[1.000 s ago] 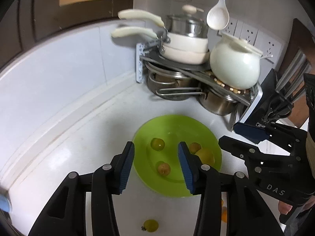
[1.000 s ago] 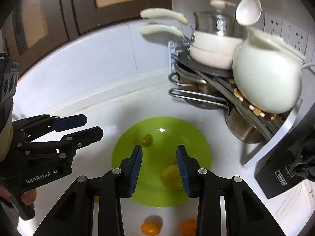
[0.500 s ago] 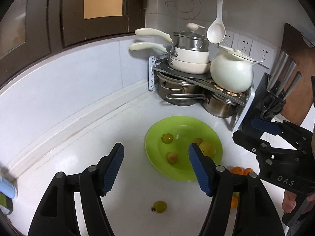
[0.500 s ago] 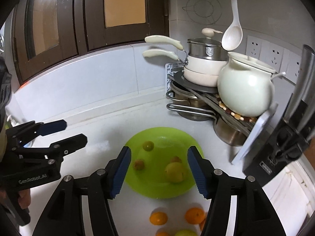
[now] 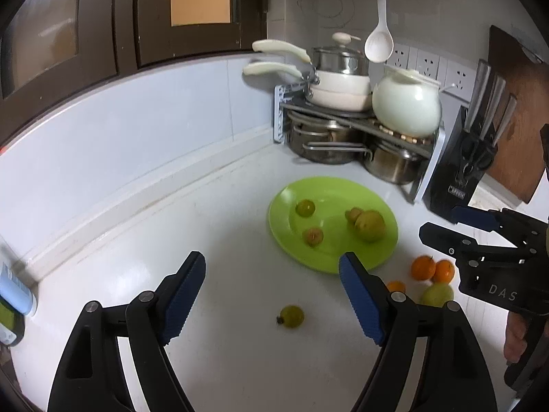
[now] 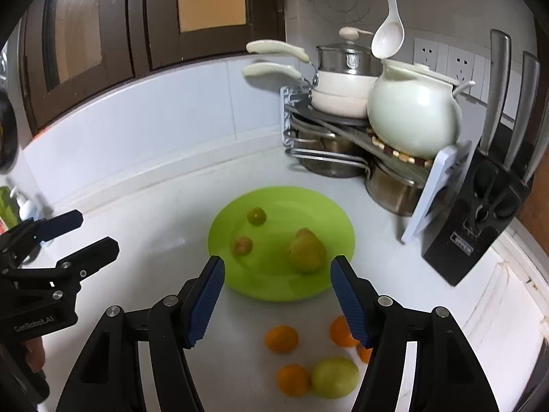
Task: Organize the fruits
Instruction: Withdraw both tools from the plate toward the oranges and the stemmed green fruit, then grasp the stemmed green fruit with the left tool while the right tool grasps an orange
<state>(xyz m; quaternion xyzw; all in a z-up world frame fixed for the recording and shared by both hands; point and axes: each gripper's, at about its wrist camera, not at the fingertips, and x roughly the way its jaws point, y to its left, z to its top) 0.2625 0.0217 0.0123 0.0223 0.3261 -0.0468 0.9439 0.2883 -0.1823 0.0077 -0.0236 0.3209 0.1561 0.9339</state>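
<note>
A green plate [image 5: 343, 189] [image 6: 326, 206] on the white counter holds a yellow pear [image 5: 370, 226] [image 6: 306, 253], a small green fruit [image 5: 305, 207] [image 6: 256, 216], a reddish small fruit [image 5: 313, 237] [image 6: 242, 245] and one more behind the pear. On the counter lie several oranges [image 5: 423, 267] [image 6: 281, 338], a green apple [image 5: 437, 294] [image 6: 334, 377] and a small green fruit [image 5: 291, 316]. My left gripper [image 5: 272, 295] is open and empty above that small fruit. My right gripper [image 6: 278, 297] is open and empty above the plate's near edge; it also shows in the left wrist view [image 5: 449, 230].
A pot rack [image 5: 343, 130] with pans, a white pot [image 5: 406, 106] and a hanging ladle stands in the back corner. A black knife block [image 6: 480, 206] stands right of the plate. A soap bottle [image 6: 24, 206] is at the far left by the wall.
Both grippers have pulled back and up from the plate and opened wider. More counter and the loose oranges, apple and small fruit have come into view.
</note>
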